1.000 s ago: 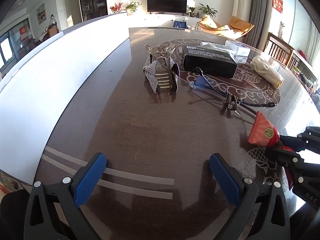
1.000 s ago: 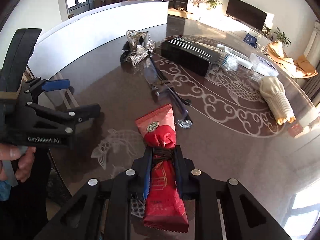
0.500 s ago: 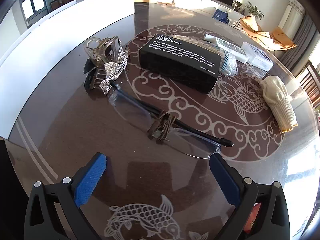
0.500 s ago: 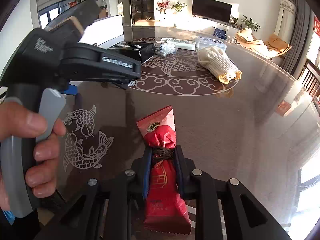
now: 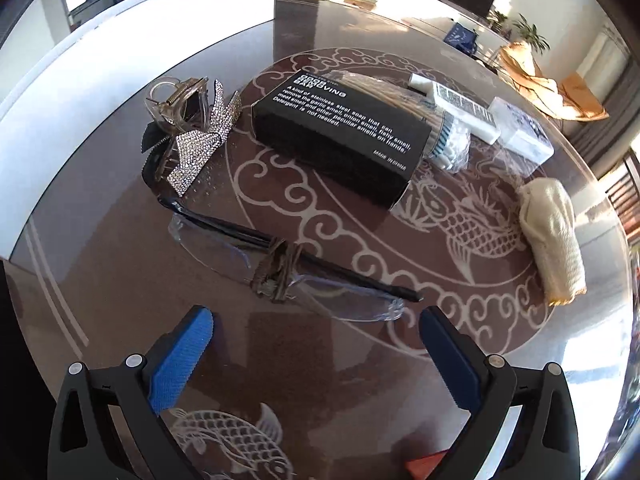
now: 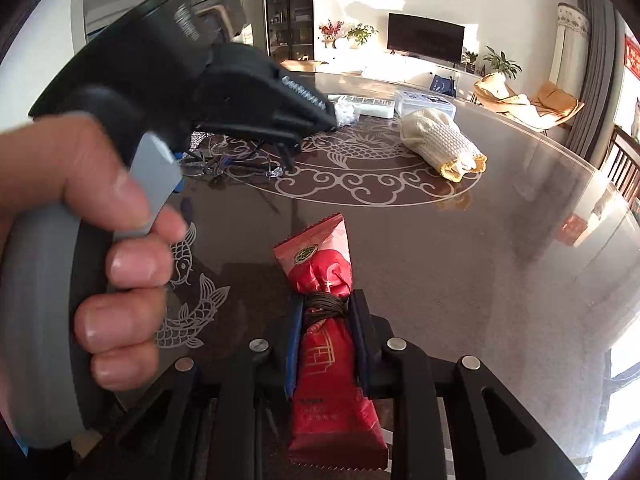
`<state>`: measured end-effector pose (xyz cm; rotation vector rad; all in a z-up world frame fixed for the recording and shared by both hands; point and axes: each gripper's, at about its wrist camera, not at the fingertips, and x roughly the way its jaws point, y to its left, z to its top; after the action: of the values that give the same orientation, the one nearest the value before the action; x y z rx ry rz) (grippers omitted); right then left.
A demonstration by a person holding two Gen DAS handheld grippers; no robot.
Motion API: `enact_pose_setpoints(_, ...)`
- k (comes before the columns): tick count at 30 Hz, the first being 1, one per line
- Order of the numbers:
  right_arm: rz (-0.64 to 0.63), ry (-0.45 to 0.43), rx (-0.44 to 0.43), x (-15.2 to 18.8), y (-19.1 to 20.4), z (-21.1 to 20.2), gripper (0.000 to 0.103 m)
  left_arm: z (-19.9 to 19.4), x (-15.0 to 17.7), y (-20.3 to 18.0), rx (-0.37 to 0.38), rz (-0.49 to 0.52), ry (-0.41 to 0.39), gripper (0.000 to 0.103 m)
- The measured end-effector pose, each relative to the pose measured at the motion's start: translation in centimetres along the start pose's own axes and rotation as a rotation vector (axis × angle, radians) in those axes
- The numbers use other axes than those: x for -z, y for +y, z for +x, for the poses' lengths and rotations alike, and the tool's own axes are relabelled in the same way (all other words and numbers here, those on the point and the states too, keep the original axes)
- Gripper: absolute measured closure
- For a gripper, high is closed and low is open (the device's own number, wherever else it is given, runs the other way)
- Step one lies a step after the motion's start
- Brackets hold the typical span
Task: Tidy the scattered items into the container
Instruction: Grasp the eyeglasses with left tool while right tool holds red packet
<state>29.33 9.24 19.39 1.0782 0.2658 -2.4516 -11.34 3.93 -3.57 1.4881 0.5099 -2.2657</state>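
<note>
The left gripper [image 5: 316, 350] has swung across the table [image 5: 120, 264] within the last second. A moment ago it faced the bare stretch near the white board at the table's left edge; now it hangs over the pair of glasses [image 5: 288, 266], pointing steeply down, its blue pads [image 5: 182, 356] wide apart with nothing between them. The glasses lie flat just ahead of the pads, a brown tie wound round the bridge, not touched yet. Past them, toward the middle of the table, sit the rhinestone hair clip [image 5: 188, 136] and the black box [image 5: 340, 136], and nearer the right edge the rolled cream cloth [image 5: 554, 236].

The right gripper [image 6: 325, 344] has hardly shifted in the last half second. Its jaws are together on the red snack packet [image 6: 328, 344], clamped at the cord-tied waist, with the packet's upper end sticking out forward above the tabletop. From its camera, the person's hand [image 6: 96, 264] squeezing the left tool's handle now fills the left of the view.

So one item is secured and the free tool has lined up for a second; my guess is the glasses come next. No container shows in either view, so where the packet must go I cannot tell. The thin lenses lying flush on glossy glass look awkward to pinch; the tied bridge seems the likeliest hold.
</note>
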Motion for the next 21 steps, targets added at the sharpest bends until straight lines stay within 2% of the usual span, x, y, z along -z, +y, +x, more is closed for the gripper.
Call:
enact_pose_setpoints(4,0.002,-0.006,-0.005,0.0,0.0,0.1,0.079,1.7,-1.7,-1.2,-0.077,-0.055,0.043,0.000)
enact_pose_setpoints(6,0.000,-0.013,-0.005,0.1,0.0,0.1,0.079,1.9,-2.1,-1.2,-0.117,-0.042,0.022,0.000)
enact_pose_setpoints(9,-0.002,-0.021,-0.004,0.3,0.0,0.1,0.078,1.6,-1.7,0.1,-0.104,0.008,-0.023,0.000)
enact_pose_setpoints(13,-0.001,-0.026,-0.002,0.3,0.0,0.1,0.078,0.4,-0.2,5.1,-0.075,0.073,-0.083,0.000)
enact_pose_setpoints(17,-0.002,-0.020,0.002,0.3,0.1,0.0,0.078,-0.4,0.7,10.1,-0.061,0.096,-0.083,0.000)
enact_pose_setpoints(21,-0.015,0.028,-0.006,-0.7,0.1,0.4,0.078,-0.5,0.2,10.3,-0.011,0.103,-0.073,0.000)
